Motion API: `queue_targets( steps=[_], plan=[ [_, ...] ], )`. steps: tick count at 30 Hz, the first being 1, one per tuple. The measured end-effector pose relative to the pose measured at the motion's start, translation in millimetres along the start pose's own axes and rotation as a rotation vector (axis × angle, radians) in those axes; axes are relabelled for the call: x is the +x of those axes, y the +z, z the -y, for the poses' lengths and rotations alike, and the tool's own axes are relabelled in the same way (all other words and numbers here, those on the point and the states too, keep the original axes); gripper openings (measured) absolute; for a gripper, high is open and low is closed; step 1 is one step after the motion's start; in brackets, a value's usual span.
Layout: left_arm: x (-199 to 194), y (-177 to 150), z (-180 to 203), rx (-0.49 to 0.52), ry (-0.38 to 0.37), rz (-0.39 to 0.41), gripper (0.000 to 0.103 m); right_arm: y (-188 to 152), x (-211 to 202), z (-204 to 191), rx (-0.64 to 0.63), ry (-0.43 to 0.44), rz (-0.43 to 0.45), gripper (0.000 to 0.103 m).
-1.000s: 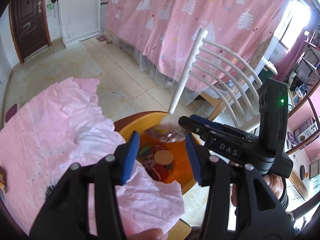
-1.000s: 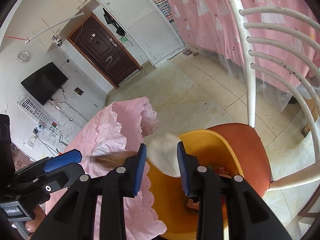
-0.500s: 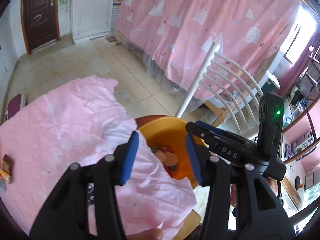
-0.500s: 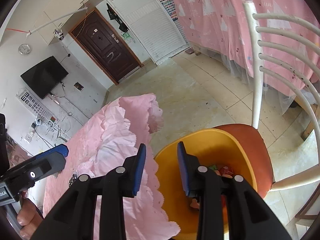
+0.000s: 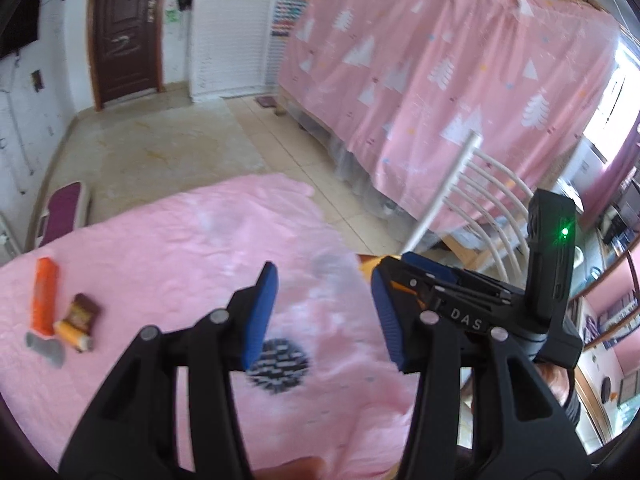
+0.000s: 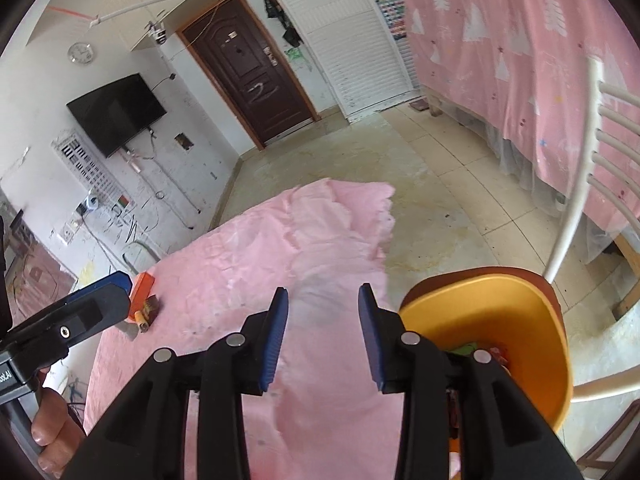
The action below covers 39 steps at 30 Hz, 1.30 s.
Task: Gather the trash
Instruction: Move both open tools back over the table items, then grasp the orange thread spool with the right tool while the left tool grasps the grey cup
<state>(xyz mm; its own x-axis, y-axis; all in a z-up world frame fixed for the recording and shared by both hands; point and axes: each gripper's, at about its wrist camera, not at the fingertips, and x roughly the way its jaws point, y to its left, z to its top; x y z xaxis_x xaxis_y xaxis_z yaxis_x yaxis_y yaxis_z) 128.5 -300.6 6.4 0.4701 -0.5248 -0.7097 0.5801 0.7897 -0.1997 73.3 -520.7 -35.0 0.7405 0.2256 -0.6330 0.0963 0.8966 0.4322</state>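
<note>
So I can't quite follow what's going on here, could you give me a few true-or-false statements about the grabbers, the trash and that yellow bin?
1. Both grippers are open and hold nothing. True: the left gripper and the right gripper each show only pink tablecloth between the fingers.
2. The orange wrapper lies in the bin. False: it lies on the tablecloth.
3. The yellow bin sits on a chair. True.
4. The bin is empty. False: colourful scraps show inside.
5. A brown wrapper lies beside the orange one. True.
</note>
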Motion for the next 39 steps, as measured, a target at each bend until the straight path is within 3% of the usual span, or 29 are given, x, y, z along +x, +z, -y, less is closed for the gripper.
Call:
queue_targets(
  steps=[7,13,26,39],
  plan=[
    [-27,-8,-52,-0.070,0.117,0.039,0.046,4,31,-65,-0.103,0.040,-0.049,0.026],
    [-42,-18,-95,-0.129,0.173,0.048,0.046,1,55,-114,-0.175,0.075,-0.089,0.026],
    [-69,-38,-169,-0.243,0.269,0.064,0.046,-4,91,-188,-0.283,0.105,-0.155,0.038],
    [-55,-60,-233,-0.374,0.332,-0.030,0.046,-32,123,-250,-0.468,0.160,-0.233,0.038]
  ],
)
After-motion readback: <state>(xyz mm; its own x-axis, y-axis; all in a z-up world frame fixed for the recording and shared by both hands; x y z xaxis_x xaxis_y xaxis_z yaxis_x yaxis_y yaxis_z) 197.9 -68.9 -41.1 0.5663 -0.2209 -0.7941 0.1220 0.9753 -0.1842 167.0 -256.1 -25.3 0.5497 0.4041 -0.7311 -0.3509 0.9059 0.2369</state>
